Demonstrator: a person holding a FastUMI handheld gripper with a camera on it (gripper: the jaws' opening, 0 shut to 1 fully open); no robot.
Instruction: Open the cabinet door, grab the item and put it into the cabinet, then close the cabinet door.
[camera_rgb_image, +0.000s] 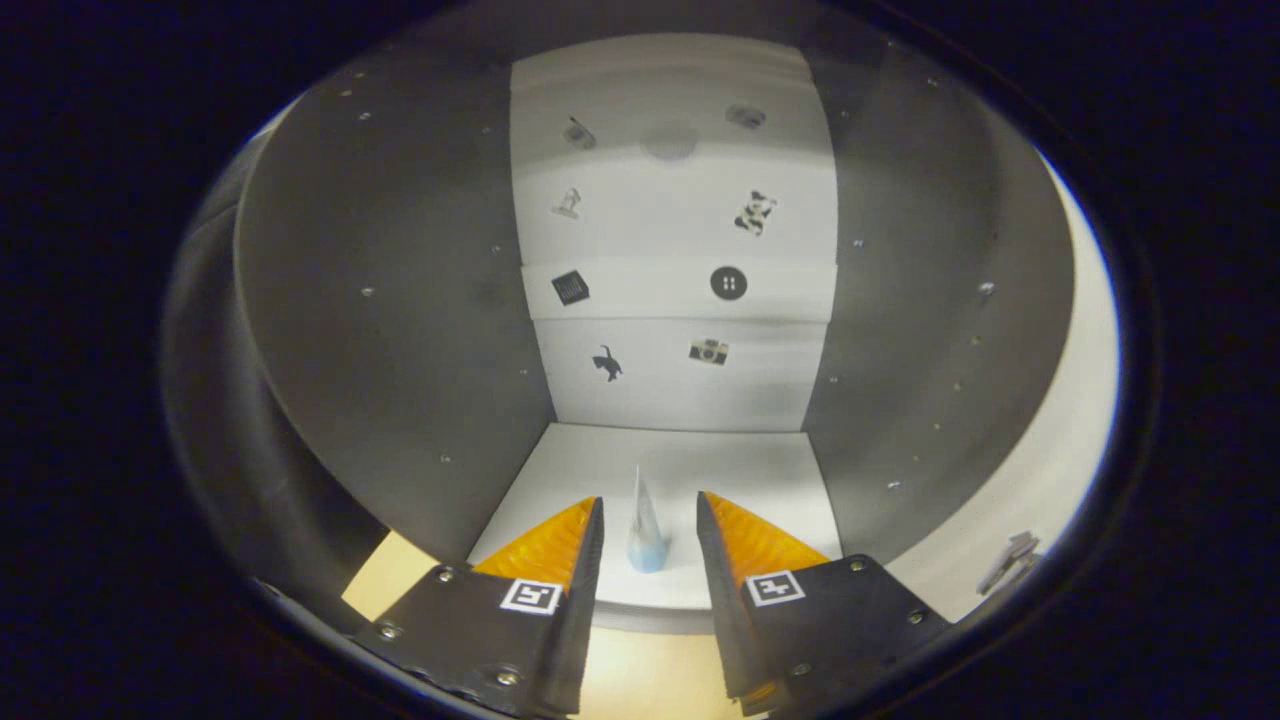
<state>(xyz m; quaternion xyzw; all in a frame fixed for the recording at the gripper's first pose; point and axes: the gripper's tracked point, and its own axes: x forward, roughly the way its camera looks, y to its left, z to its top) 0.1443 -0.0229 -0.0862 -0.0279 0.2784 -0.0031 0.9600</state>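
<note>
My gripper (650, 520) stands with jaws apart and touching nothing, while the small pointed tube (645, 535) stands upright between them on the near edge of the cabinet (400, 300) floor, so I judge a careless pull-back could clip it and topple it out.

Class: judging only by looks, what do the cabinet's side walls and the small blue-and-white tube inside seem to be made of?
Grey side walls: probably matt painted board; flat, dull, dotted with screws. Small blue-and-white tube, standing between the open gripper fingers: likely soft plastic; smooth, flattened crimped top.
</note>
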